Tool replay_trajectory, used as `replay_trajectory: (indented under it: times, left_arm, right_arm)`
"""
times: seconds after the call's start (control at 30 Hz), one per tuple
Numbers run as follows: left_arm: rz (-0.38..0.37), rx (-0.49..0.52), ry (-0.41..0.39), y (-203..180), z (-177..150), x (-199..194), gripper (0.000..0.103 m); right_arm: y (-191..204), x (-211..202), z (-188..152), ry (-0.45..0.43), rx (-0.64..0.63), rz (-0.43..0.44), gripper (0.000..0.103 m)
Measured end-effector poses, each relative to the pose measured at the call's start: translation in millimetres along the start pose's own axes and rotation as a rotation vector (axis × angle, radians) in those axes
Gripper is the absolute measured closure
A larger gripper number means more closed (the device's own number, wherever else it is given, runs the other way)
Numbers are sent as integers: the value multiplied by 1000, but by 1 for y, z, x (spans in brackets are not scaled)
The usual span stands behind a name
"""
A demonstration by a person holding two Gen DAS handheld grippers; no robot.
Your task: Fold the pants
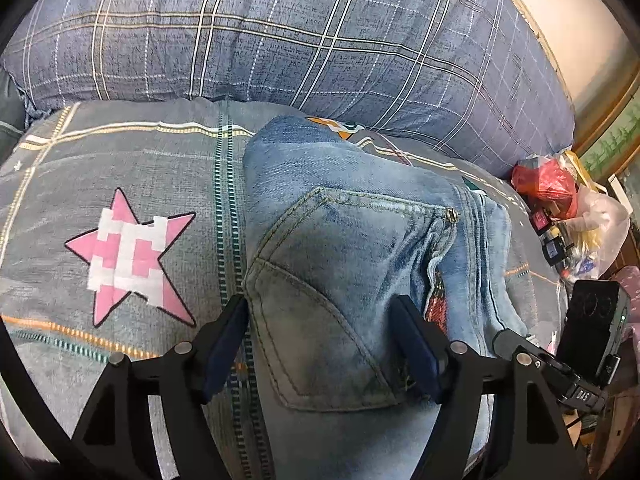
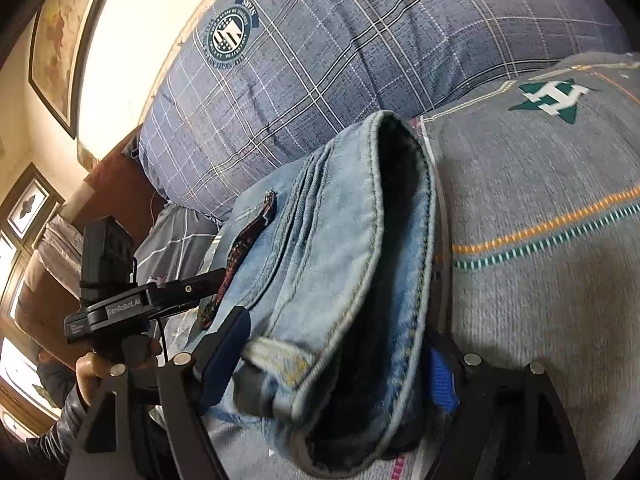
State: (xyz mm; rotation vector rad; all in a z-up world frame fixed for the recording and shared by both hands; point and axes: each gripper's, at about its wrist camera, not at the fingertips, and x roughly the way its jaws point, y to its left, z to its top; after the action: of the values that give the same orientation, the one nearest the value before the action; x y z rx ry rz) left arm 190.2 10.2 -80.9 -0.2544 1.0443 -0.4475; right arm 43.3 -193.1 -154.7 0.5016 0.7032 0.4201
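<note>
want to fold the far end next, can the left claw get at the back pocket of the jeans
Probably yes: the left claw stands open astride the jeans, the back pocket lying uncovered just ahead of its fingers.
</note>
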Motion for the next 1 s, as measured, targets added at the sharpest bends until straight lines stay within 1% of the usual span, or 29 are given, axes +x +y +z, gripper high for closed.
replay_trajectory:
  times: [0.03, 0.07, 0.13, 0.17, 0.2, 0.23, 0.27, 0.3, 0.33, 0.37, 0.4, 0.43, 0.5, 0.67, 0.83, 0.93, 1.0]
  left_arm:
    - [-15, -9, 8, 2, 2, 3, 28]
    - [-34, -21, 17, 6, 4, 6, 27]
    - [-60, -38, 26, 11, 4, 12, 27]
    - [-70, -50, 16, 13, 3, 14, 27]
    - [-67, -47, 5, 11, 3, 14, 29]
    - [-54, -34, -4, 7, 1, 15, 32]
    - [-40, -21, -15, 3, 0, 14, 36]
    - [-29, -11, -24, -1, -1, 12, 43]
    - [-26, -3, -30, -4, -1, 10, 48]
    - [-21, 4, -36, -8, 0, 8, 54]
    - [-11, 19, -44, -15, 1, 5, 58]
    - [3, 51, -53, -24, 1, 0, 60]
    - [13, 110, -69, -41, 3, -7, 66]
    - [-14, 165, -120, -73, 15, -31, 68]
    - [-52, 165, -155, -79, 29, -56, 68]
    - [-44, 165, -177, -76, 40, -72, 68]
    - [-37, 149, -193, -66, 47, -86, 68]
  right_arm:
    - [0, 3, 2, 4, 1, 1, 22]
    - [0, 5, 3, 10, -1, 2, 25]
    - [-1, 10, 6, 16, -15, -12, 33]
    - [-1, 11, 6, 17, -21, -24, 39]
    - [-2, 11, 5, 15, -22, -31, 43]
    - [-3, 10, 5, 13, -18, -35, 46]
    - [-4, 9, 5, 9, -14, -43, 50]
    - [-2, 7, 5, 6, -19, -53, 52]
    - [1, 7, 5, 4, -31, -64, 53]
    - [7, 6, 6, 0, -58, -83, 55]
    - [12, 4, 6, -4, -78, -94, 56]
    - [17, 3, 7, -11, -91, -95, 57]
    - [22, -3, 10, -31, -83, -78, 59]
    - [34, -18, 20, -70, -91, -71, 60]
    - [52, -38, 34, -126, -113, -65, 60]
    - [65, -43, 46, -138, -134, -54, 60]
    - [78, -41, 55, -142, -159, -45, 60]
